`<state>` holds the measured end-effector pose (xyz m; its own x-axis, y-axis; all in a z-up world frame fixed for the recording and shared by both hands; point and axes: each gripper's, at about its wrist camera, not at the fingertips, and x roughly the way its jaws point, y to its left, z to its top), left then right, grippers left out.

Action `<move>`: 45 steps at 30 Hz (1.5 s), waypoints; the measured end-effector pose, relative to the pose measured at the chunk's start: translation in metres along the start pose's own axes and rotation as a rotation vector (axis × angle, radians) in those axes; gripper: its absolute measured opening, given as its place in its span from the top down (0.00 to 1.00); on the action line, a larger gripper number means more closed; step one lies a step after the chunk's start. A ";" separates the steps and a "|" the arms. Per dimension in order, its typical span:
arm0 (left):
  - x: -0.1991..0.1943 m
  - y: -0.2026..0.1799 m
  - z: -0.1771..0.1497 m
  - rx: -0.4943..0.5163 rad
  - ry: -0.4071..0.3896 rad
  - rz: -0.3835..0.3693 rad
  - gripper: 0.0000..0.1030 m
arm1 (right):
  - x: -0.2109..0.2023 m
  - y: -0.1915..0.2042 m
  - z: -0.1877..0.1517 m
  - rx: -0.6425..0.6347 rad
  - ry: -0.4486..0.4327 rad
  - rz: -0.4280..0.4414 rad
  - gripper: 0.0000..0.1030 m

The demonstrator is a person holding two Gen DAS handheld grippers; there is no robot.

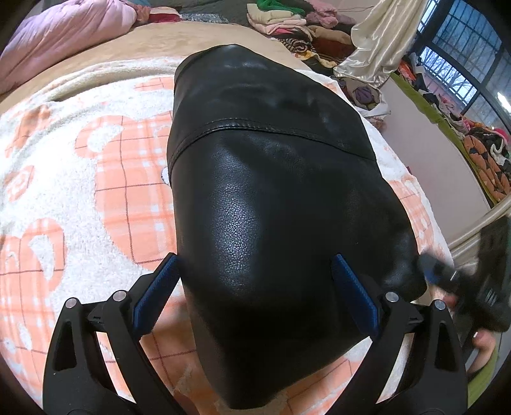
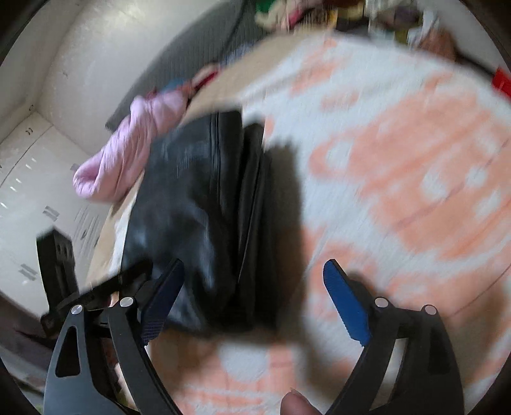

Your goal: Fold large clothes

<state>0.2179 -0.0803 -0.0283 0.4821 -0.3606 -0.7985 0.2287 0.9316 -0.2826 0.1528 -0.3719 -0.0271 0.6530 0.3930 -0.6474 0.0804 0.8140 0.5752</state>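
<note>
The black leather jacket (image 1: 271, 198) lies folded into a thick bundle on the orange-and-white blanket (image 1: 95, 166) that covers the bed, its stitched seam running across the top face. My left claw (image 1: 255, 284) hangs just over its near end with both blue pads spread wide, one to each side of the leather, gripping nothing. My right claw (image 2: 254, 297) is also wide open and empty; its view is smeared by motion, but I can make out the jacket (image 2: 198, 207) ahead and to the left, its stacked edges showing as layers along the right side, and bare blanket (image 2: 399, 191) under the right pad. In the left view I see the right claw (image 1: 447, 274) as a blur just beside the jacket's near right corner. A pink quilt (image 2: 127, 150) sits beyond the bundle, and heaps of other clothes (image 1: 287, 19) lie at the far end of the bed. I judge the fold is nearly done and needs only pressing or a last tuck. The risks I see: leather this stiff and slick may spring open once I let it be, so the layers could slide apart; if I close a claw on only the top layer, I would lift it and undo the fold; and moving the right claw this fast, I could knock the corner askew.
</note>
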 end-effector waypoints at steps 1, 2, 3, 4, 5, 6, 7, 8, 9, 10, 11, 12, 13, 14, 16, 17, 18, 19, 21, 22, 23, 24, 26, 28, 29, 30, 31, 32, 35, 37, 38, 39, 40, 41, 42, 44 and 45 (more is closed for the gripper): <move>0.000 0.000 0.000 0.000 -0.001 -0.001 0.15 | -0.004 0.003 0.004 -0.024 -0.035 -0.013 0.17; 0.000 0.000 0.000 -0.001 -0.001 -0.004 0.15 | -0.007 0.008 0.010 -0.055 -0.065 -0.018 0.30; 0.001 0.000 0.000 -0.002 -0.001 -0.004 0.15 | -0.008 0.015 0.016 -0.096 -0.085 -0.026 0.50; 0.001 0.000 0.001 -0.001 -0.002 -0.003 0.15 | -0.006 0.019 0.018 -0.120 -0.091 -0.037 0.58; 0.001 0.000 0.001 0.000 -0.001 -0.003 0.15 | -0.006 0.027 0.023 -0.165 -0.104 -0.061 0.63; 0.000 0.003 -0.002 -0.001 -0.001 -0.004 0.15 | -0.004 0.032 0.025 -0.196 -0.109 -0.075 0.63; -0.001 0.002 -0.002 -0.001 -0.002 -0.004 0.14 | 0.000 0.041 0.030 -0.234 -0.113 -0.089 0.63; -0.001 0.002 -0.002 0.001 -0.003 -0.003 0.14 | 0.004 0.048 0.033 -0.248 -0.116 -0.094 0.63; 0.000 0.002 -0.002 0.003 -0.003 -0.002 0.14 | 0.012 0.058 0.035 -0.264 -0.110 -0.094 0.63; 0.000 0.003 -0.001 0.004 -0.004 -0.002 0.14 | 0.018 0.063 0.039 -0.281 -0.098 -0.091 0.63; 0.000 0.003 -0.001 0.005 -0.006 -0.001 0.14 | 0.024 0.070 0.043 -0.301 -0.092 -0.096 0.63; 0.000 0.002 -0.001 0.004 -0.006 -0.001 0.14 | 0.031 0.074 0.046 -0.314 -0.083 -0.098 0.63; 0.000 0.002 -0.001 0.004 -0.007 0.000 0.14 | 0.039 0.079 0.050 -0.327 -0.067 -0.097 0.63; 0.000 0.001 -0.001 0.005 -0.008 0.001 0.14 | 0.049 0.084 0.054 -0.334 -0.051 -0.094 0.63; 0.000 -0.001 -0.001 0.009 -0.010 0.004 0.14 | 0.069 0.085 0.062 -0.335 -0.002 -0.108 0.63; 0.000 -0.001 -0.001 0.009 -0.011 0.003 0.14 | 0.079 0.082 0.063 -0.329 0.031 -0.131 0.64; -0.001 -0.003 -0.002 0.010 -0.012 0.001 0.14 | 0.093 0.077 0.066 -0.312 0.084 -0.153 0.66; -0.001 -0.004 -0.002 0.019 -0.010 0.002 0.14 | 0.102 0.075 0.067 -0.296 0.114 -0.158 0.66; 0.000 -0.008 -0.003 0.043 -0.007 0.011 0.14 | 0.120 0.064 0.065 -0.264 0.157 -0.159 0.66; 0.000 -0.010 -0.004 0.054 -0.006 0.016 0.14 | 0.125 0.060 0.064 -0.257 0.163 -0.161 0.66; 0.001 -0.012 -0.005 0.061 -0.007 0.024 0.14 | 0.125 0.059 0.063 -0.254 0.161 -0.156 0.66; 0.000 -0.012 -0.006 0.060 -0.009 0.027 0.14 | 0.122 0.059 0.063 -0.254 0.150 -0.147 0.66; -0.002 -0.011 -0.006 0.047 -0.011 0.018 0.14 | 0.111 0.062 0.061 -0.266 0.108 -0.134 0.63; -0.007 -0.010 -0.007 0.039 -0.015 0.012 0.14 | 0.096 0.064 0.059 -0.277 0.063 -0.134 0.55; -0.010 -0.010 -0.008 0.040 -0.020 0.013 0.14 | 0.085 0.066 0.057 -0.280 0.035 -0.131 0.48; -0.013 -0.011 -0.010 0.041 -0.025 0.013 0.14 | 0.075 0.067 0.055 -0.283 0.014 -0.124 0.40; -0.018 -0.013 -0.011 0.047 -0.036 0.015 0.14 | 0.066 0.069 0.053 -0.289 -0.013 -0.119 0.35; -0.021 -0.014 -0.012 0.053 -0.040 0.018 0.14 | 0.052 0.073 0.049 -0.299 -0.056 -0.120 0.33; -0.037 -0.022 -0.018 0.082 -0.070 0.019 0.11 | 0.020 0.080 0.039 -0.325 -0.134 -0.144 0.11; -0.046 -0.024 -0.022 0.089 -0.088 0.025 0.09 | -0.001 0.080 0.030 -0.328 -0.190 -0.153 0.06; -0.051 -0.026 -0.025 0.091 -0.095 0.023 0.09 | -0.012 0.079 0.024 -0.318 -0.220 -0.152 0.05; -0.056 -0.027 -0.029 0.094 -0.104 0.021 0.09 | -0.020 0.077 0.019 -0.305 -0.236 -0.142 0.04; -0.060 -0.028 -0.032 0.096 -0.112 0.023 0.09 | -0.026 0.075 0.013 -0.293 -0.243 -0.126 0.04; -0.063 -0.028 -0.034 0.102 -0.118 0.025 0.09 | -0.033 0.074 0.005 -0.288 -0.246 -0.109 0.04; -0.067 -0.028 -0.038 0.109 -0.124 0.029 0.09 | -0.038 0.074 -0.002 -0.294 -0.252 -0.105 0.04; -0.074 -0.028 -0.046 0.111 -0.136 0.033 0.09 | -0.048 0.077 -0.014 -0.309 -0.263 -0.108 0.04; -0.078 -0.027 -0.050 0.109 -0.144 0.035 0.09 | -0.052 0.080 -0.020 -0.315 -0.266 -0.106 0.04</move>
<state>0.1322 -0.0755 0.0148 0.6056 -0.3385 -0.7202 0.2960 0.9359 -0.1909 0.1104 -0.3188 0.0425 0.8283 0.2098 -0.5196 -0.0499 0.9512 0.3045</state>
